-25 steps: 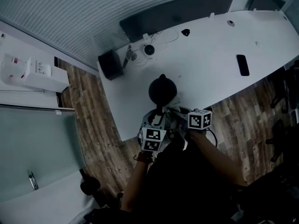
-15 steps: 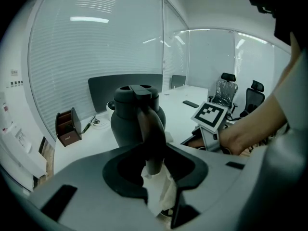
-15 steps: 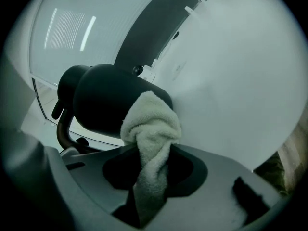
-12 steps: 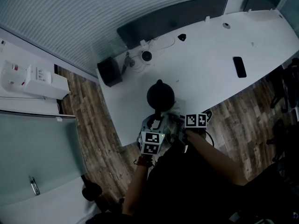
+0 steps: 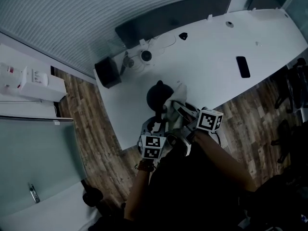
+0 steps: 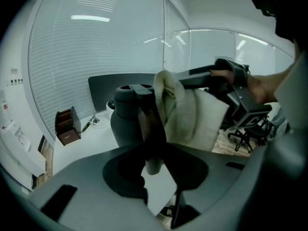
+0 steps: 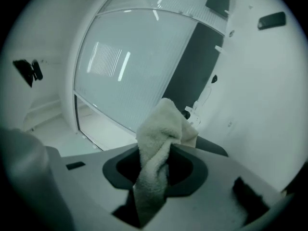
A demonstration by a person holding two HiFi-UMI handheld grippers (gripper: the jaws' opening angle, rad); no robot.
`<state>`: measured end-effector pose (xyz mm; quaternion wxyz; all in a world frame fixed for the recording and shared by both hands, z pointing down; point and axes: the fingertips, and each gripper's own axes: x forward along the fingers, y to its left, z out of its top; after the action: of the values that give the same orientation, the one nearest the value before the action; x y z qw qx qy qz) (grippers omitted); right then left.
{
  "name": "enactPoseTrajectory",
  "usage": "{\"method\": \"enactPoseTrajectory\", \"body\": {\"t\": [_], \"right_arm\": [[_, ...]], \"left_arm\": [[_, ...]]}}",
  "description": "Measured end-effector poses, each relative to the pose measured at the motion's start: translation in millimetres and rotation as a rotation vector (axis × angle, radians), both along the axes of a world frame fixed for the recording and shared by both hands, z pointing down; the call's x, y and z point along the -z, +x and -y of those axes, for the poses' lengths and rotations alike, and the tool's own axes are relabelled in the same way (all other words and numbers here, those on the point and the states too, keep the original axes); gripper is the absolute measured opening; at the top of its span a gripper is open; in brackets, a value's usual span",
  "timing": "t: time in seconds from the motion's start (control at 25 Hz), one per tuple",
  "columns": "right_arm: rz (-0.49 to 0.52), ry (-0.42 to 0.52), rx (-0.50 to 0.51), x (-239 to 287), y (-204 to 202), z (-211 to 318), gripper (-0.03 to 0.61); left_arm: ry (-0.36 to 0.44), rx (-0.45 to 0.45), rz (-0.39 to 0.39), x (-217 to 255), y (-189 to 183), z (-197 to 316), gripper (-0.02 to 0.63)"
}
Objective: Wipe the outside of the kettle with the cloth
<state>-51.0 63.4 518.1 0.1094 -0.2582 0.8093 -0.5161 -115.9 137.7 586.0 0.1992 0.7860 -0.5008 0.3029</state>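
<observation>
The dark kettle (image 5: 157, 94) stands near the front edge of the white table (image 5: 211, 52). My left gripper (image 5: 159, 121) reaches it from the near side and is shut on its handle (image 6: 152, 129), which runs down between the jaws in the left gripper view. A pale terry cloth (image 5: 176, 96) lies against the kettle's right side. My right gripper (image 5: 179, 109) is shut on that cloth (image 7: 156, 143), which bunches out past its jaws. In the left gripper view the cloth (image 6: 190, 114) covers the kettle (image 6: 126, 117) on its right.
A black box-shaped holder (image 5: 107, 72) and a small white round device (image 5: 145, 56) with cables sit at the table's far left. A dark phone (image 5: 242, 66) lies to the right. A dark panel (image 5: 173, 14) runs behind the table. Office chairs (image 5: 294, 88) stand on the wood floor.
My right gripper has swung up and left, bringing the cloth onto the kettle's right side. The left gripper has stayed on the handle.
</observation>
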Motion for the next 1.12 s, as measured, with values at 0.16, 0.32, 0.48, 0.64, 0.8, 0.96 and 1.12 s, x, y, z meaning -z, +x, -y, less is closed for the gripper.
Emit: {"method": "enactPoseTrajectory", "body": {"t": [0.16,0.32,0.48,0.64,0.8,0.96,1.12], "right_arm": [[-0.083,-0.012,-0.093,-19,4,23,0.117],[-0.126,-0.068,-0.197,-44,17,37,0.117],[-0.013,-0.237,-0.315,-83,29,51,0.117],[0.029,-0.419,-0.351,-144,32,51,0.117],[0.010,-0.511,-0.346,-189,30,40,0.117],[0.105,-0.438,-0.333,-165,45,39,0.117],[0.129,-0.223,-0.238,-77,73,39,0.117]], "left_arm": [[0.002,-0.014,-0.009,1,7,2,0.127],[0.006,-0.004,-0.012,3,10,2,0.127],[0.008,-0.006,-0.005,3,10,3,0.127],[-0.014,-0.003,-0.011,1,12,3,0.127],[-0.028,-0.012,0.000,0,10,2,0.127],[-0.031,-0.039,0.011,-1,10,2,0.127],[-0.034,-0.060,0.087,1,0,2,0.127]]}}
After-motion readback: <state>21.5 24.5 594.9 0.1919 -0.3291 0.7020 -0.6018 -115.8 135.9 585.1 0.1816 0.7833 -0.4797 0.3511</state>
